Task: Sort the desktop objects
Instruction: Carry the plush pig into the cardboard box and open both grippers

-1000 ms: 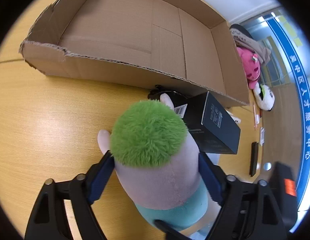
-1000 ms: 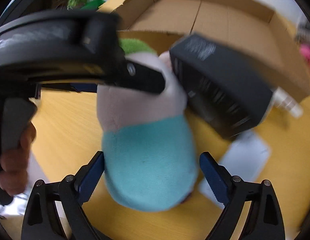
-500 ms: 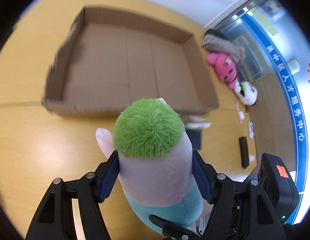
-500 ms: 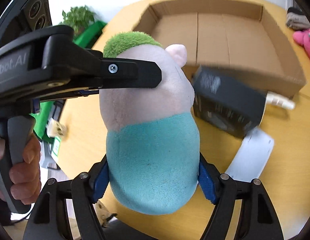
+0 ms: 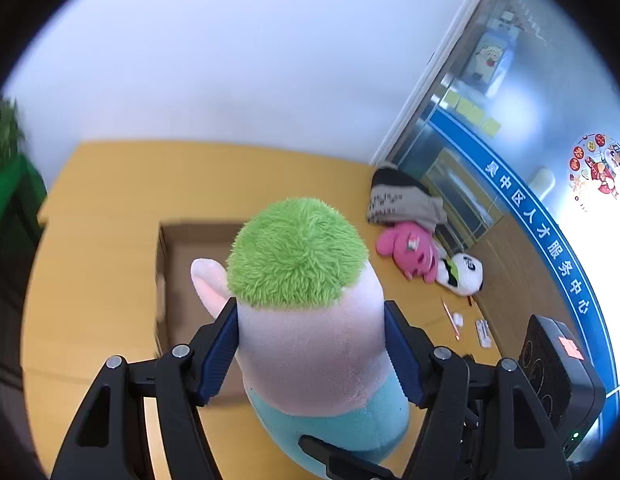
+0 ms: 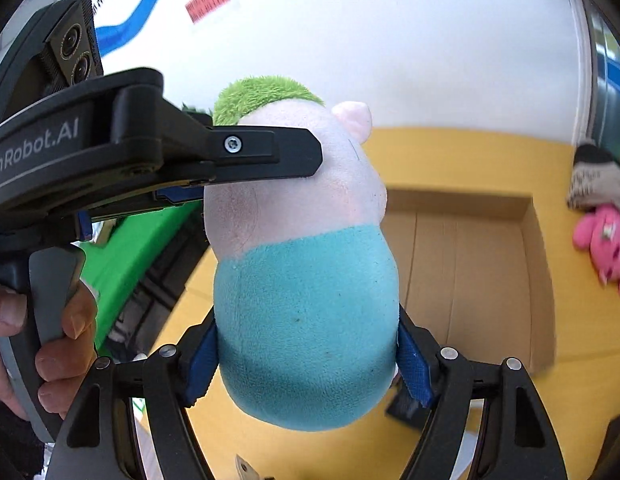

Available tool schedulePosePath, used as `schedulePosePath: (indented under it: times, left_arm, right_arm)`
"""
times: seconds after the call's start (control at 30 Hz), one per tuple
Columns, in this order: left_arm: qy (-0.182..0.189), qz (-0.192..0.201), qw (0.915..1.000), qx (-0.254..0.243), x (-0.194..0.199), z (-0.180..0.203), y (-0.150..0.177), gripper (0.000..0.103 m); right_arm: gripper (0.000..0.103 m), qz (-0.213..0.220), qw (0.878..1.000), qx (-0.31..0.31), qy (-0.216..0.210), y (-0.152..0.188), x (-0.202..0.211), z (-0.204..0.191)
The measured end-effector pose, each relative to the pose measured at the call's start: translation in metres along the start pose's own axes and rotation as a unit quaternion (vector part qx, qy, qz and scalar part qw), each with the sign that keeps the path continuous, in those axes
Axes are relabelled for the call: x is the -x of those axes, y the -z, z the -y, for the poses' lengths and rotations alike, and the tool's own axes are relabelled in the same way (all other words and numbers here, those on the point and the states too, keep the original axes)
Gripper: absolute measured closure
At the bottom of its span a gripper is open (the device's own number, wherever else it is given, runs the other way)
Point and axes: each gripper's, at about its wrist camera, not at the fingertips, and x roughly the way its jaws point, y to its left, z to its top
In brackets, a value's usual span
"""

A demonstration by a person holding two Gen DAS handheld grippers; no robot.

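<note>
The left hand-held gripper (image 5: 311,344) was clamped on the pale pink upper body of the plush toy (image 5: 310,320), its blue pads (image 5: 220,350) pressed into both sides just under the toy's green tuft. The right hand-held gripper (image 6: 308,354) was clamped on the same plush toy (image 6: 306,280) lower down, around its teal bottom half, with the blue pads (image 6: 411,364) sunk into the fabric. In the right wrist view the left hand-held gripper (image 6: 270,156) reached in from the left, one black finger (image 6: 270,152) laid across the toy's pink head, and a hand (image 6: 50,340) gripped its handle. The toy was held in the air above the yellow bench (image 5: 90,280), in front of the open cardboard box (image 6: 469,272), which sat on the bench beyond it. Towards the bench's far right corner lay a pink plush (image 5: 411,250), touching a white plush (image 5: 461,274) and a grey bundle of cloth (image 5: 401,200). A pencil (image 5: 449,318) lay near the right edge.
</note>
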Motion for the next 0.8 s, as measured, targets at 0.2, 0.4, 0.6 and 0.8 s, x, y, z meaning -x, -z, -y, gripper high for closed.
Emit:
schedulePosePath:
  times: [0.2,0.4,0.6,0.8]
  left_arm:
    - [-0.004,0.028,0.9991,-0.031,0.011,0.009,-0.044,0.035]
    - [-0.013,0.022,0.9984,-0.050,0.001,0.005,-0.079,0.035]
    - [-0.018,0.009,0.9986,-0.050,-0.027,-0.016,-0.101,0.035]
    - [-0.020,-0.028,0.9993,-0.017,-0.083,-0.060,-0.109,0.035]
  right_arm:
    - [0.022,0.043,0.999,0.011,-0.005,-0.042,0.011,-0.004]
    - [0.023,0.047,0.999,0.002,-0.019,-0.063,0.000,0.002]
    - [0.023,0.039,0.999,-0.009,-0.025,-0.085,-0.023,0.025]
    - [0.023,0.000,0.999,-0.027,-0.032,-0.086,-0.083,0.046]
